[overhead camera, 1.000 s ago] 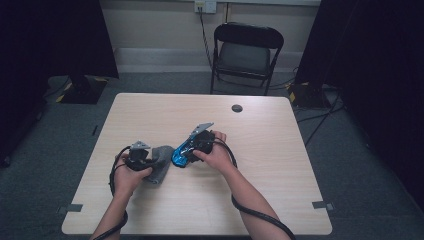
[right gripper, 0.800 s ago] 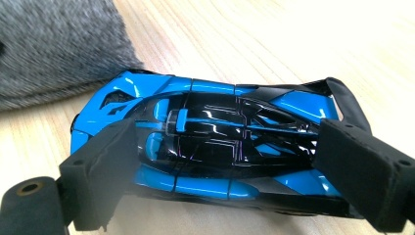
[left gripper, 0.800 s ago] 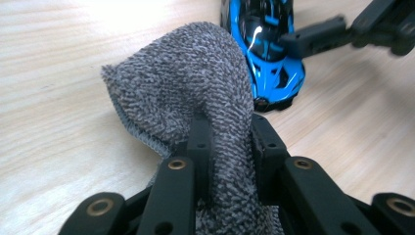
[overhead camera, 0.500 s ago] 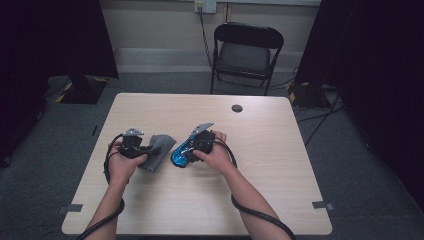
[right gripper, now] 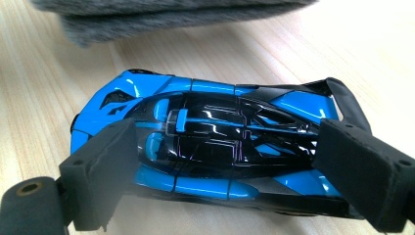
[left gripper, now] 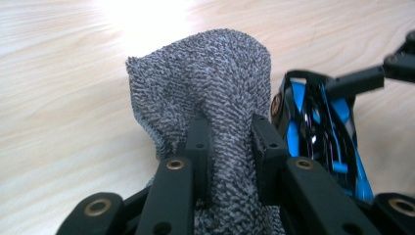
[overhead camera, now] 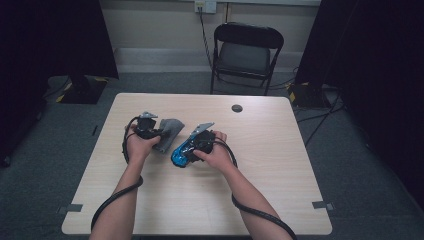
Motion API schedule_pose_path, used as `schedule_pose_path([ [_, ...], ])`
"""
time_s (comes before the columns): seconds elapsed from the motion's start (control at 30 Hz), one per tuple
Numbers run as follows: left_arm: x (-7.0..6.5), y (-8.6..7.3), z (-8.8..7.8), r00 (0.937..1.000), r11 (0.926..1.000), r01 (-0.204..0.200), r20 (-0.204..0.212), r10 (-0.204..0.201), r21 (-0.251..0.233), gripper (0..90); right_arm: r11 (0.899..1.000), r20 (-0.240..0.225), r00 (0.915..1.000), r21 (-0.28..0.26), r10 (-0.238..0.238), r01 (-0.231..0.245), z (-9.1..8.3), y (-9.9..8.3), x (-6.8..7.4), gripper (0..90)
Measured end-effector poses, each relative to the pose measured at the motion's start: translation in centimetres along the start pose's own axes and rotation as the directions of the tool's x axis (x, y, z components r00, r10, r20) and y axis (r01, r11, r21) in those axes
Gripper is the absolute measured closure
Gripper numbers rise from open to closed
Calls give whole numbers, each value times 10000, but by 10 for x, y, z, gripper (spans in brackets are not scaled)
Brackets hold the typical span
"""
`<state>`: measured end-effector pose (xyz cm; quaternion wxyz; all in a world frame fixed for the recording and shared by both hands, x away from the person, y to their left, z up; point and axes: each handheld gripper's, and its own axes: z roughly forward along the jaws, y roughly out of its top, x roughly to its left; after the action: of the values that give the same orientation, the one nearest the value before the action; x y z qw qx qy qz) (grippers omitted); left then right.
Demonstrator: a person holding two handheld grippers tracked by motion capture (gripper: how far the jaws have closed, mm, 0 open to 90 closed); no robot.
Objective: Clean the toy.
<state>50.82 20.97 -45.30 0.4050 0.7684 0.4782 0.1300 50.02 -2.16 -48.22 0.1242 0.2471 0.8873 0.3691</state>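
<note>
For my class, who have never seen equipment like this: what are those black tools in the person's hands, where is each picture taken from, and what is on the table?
A person holds two hand-held grippers, each with two black jaws. The high view looks down from above; the other two come from cameras riding on the grippers. The left gripper is shut on a grey cloth, pinching a fold of it. The right gripper clasps a blue and black toy car across its body. On the wooden table also lies a small dark round thing, too small to identify.
</note>
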Motion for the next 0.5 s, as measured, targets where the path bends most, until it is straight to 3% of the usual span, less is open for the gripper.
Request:
schedule_pose_path([
  [0.2,-4,6,25,9997,9998,-188,-156,190,89,735,10000,16,10000,-19,24,-24,0,0,0,89],
  [0.3,-11,9,39,9991,9990,-414,-36,415,159,735,10000,4,10000,34,29,-29,0,1,0,90],
  [0.37,-15,11,47,9968,9961,-800,47,799,378,734,10000,-11,10000,-9,7,-7,0,0,0,89],
  [0.43,-19,11,56,9974,9963,-710,181,702,476,728,10000,-13,10000,-40,4,-4,0,-1,0,89],
  [0.5,-23,10,64,9961,9939,-881,157,873,660,710,10000,-13,10000,-44,2,-2,0,-1,0,89],
])
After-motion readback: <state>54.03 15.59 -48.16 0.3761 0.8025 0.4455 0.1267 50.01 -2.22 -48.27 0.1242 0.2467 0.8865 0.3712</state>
